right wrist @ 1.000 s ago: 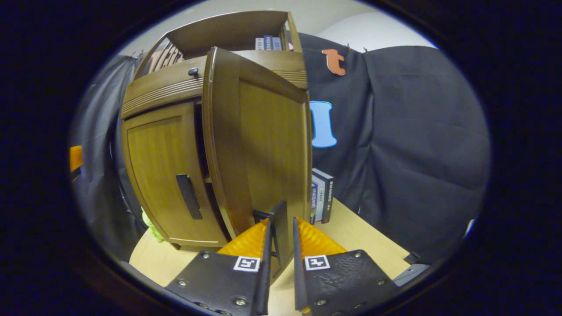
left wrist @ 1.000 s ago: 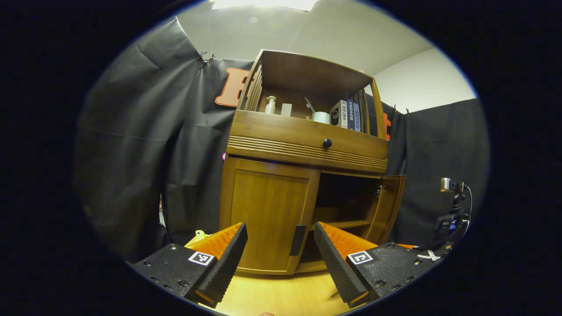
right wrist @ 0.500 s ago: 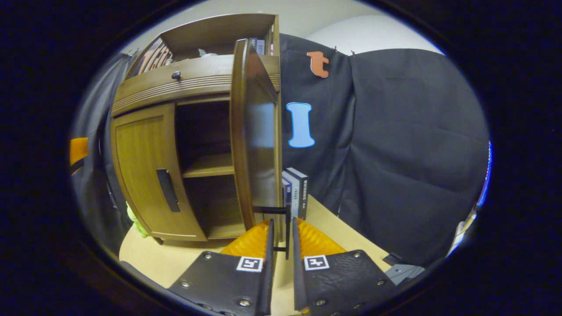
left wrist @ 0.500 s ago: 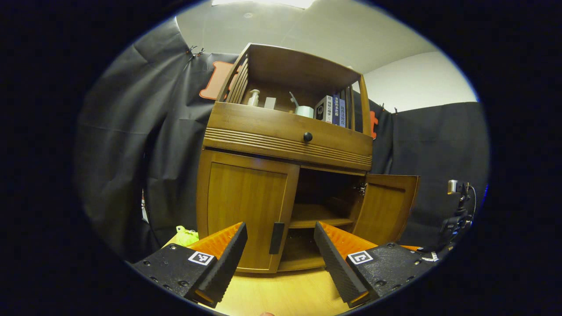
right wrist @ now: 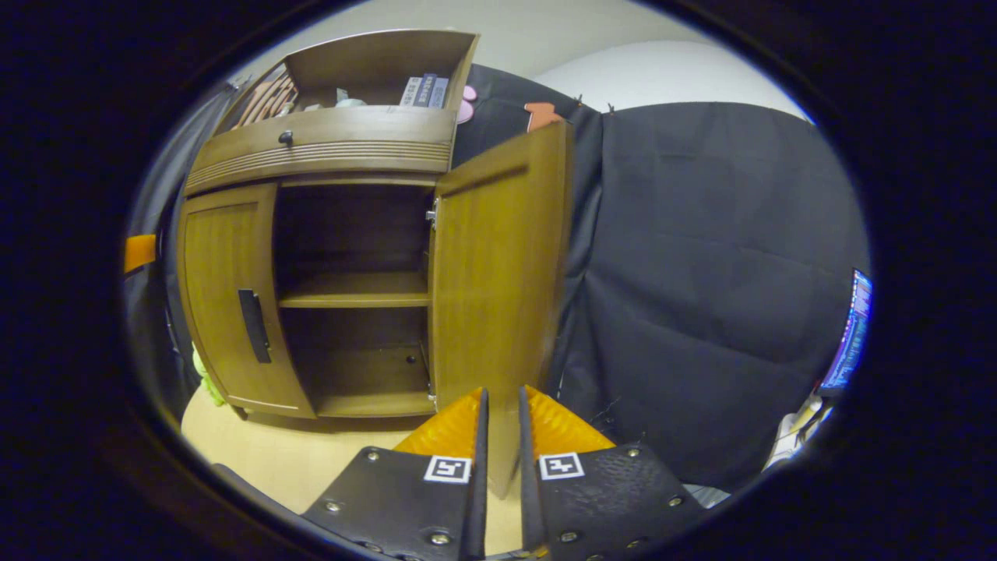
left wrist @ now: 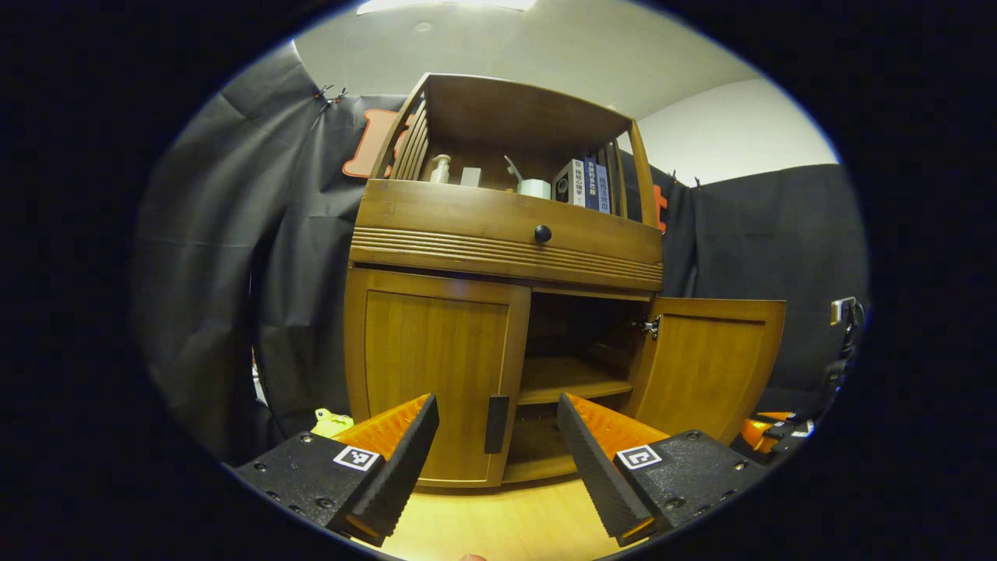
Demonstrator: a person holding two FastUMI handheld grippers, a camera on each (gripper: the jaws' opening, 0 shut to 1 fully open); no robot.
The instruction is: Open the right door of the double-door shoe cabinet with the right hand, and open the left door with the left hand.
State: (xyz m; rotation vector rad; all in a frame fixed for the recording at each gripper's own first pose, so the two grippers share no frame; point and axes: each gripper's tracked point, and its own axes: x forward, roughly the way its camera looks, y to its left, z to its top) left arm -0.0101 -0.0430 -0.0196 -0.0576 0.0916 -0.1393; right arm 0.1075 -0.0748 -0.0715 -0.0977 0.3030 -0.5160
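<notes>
A brown wooden double-door shoe cabinet (left wrist: 506, 257) stood on a pale wooden worktop (left wrist: 506, 522). Its right door (right wrist: 498, 265) was swung wide, the right gripper (right wrist: 499, 405) nearly closed around the door's outer edge; whether both fingers pressed it could not be told. The left gripper (left wrist: 498, 425) hovered with fingers spread before the closed left door's (left wrist: 432, 374) dark vertical handle (left wrist: 496, 425), apparently lined up to grasp it.

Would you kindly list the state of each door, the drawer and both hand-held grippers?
Right door: swung wide open.
Left door: closed.
Drawer: closed.
Left hand-held gripper: open, short of the left door's handle.
Right hand-held gripper: fingers close together at the right door's edge; grip unclear.
</notes>
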